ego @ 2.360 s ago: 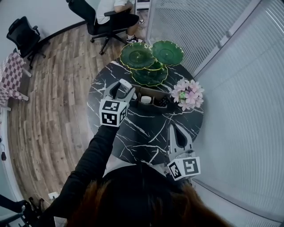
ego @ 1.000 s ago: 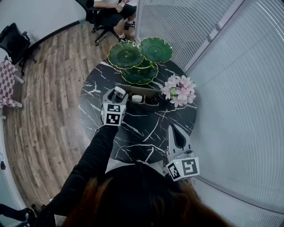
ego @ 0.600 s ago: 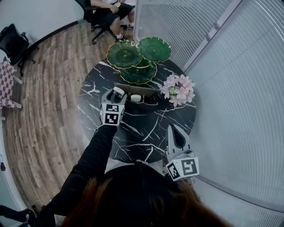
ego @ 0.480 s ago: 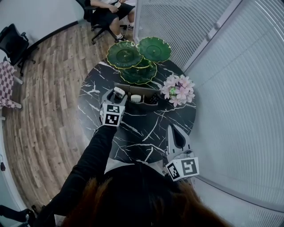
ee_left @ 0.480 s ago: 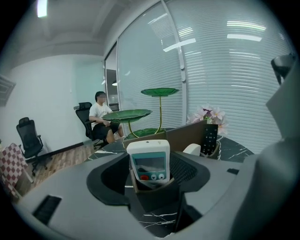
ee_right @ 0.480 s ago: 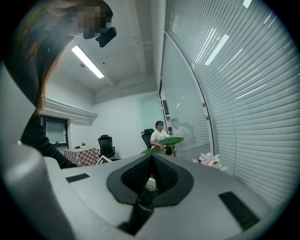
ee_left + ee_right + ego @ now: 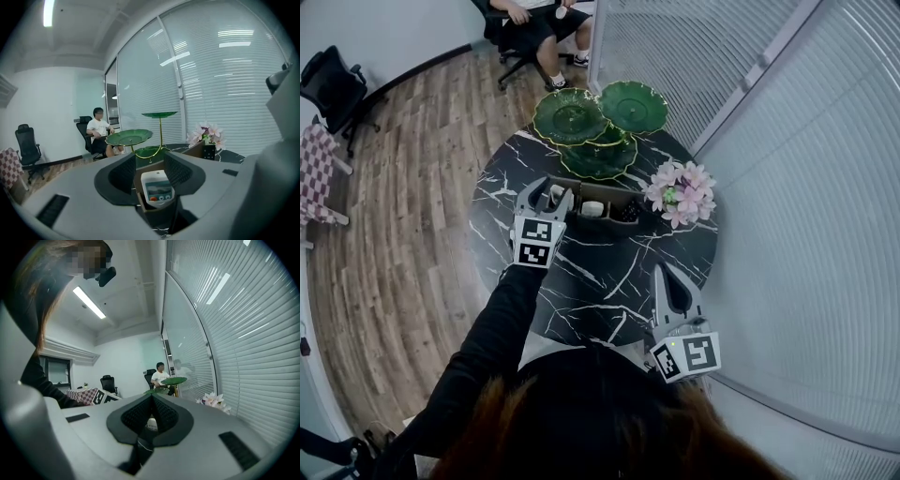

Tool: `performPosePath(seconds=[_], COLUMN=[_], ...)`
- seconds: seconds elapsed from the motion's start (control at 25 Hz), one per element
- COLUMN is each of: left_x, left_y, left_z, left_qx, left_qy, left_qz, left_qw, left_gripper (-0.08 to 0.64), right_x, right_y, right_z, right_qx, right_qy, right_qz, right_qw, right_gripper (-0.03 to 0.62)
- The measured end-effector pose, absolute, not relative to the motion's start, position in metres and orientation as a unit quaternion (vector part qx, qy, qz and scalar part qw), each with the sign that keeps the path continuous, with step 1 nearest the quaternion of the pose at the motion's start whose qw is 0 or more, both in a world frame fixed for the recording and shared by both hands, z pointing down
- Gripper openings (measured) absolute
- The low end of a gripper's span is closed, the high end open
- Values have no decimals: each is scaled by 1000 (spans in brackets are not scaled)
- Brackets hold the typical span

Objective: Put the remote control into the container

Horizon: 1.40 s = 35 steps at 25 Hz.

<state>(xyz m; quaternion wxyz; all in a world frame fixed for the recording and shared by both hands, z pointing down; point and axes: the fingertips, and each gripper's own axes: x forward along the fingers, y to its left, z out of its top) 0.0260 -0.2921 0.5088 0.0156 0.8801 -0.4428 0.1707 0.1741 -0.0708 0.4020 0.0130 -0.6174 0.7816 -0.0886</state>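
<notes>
Remote (image 7: 158, 190) stands in container (image 7: 602, 221), 9 o'clock end, seemingly done; left hand-held gripper (image 7: 547, 195) released, jaws just narrowing, remote untouched; right hand-held gripper (image 7: 151, 414) clenched, empty; only withdrawal left

No text, brand, number or sign can be read anywhere; any marking on the remote control (image 7: 158, 191) is too small and blurred to read.

remote control (image 7: 158, 190) seemingly in container's (image 7: 614, 223) left end, flowers (image 7: 680, 192) right, plates (image 7: 600, 117) behind
</notes>
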Motion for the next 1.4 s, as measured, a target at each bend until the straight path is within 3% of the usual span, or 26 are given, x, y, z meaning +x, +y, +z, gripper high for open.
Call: performPosePath(seconds=[0.2, 0.32, 1.4], left_x=[21, 19, -33], left_y=[-291, -289, -180], left_z=[484, 474, 390], left_qx=[878, 881, 901], left_qy=[-457, -457, -433], left_qz=[144, 123, 23], left_qw=[-6, -1, 1], left_gripper=[59, 11, 9], right_x=[172, 170, 149], right_y=[-71, -72, -80], right_z=[401, 400, 384], right_qx=[-615, -612, -589], right_qy=[784, 786, 807], right_qz=[-87, -86, -40], right_qw=[15, 16, 19], right_gripper=[15, 15, 15])
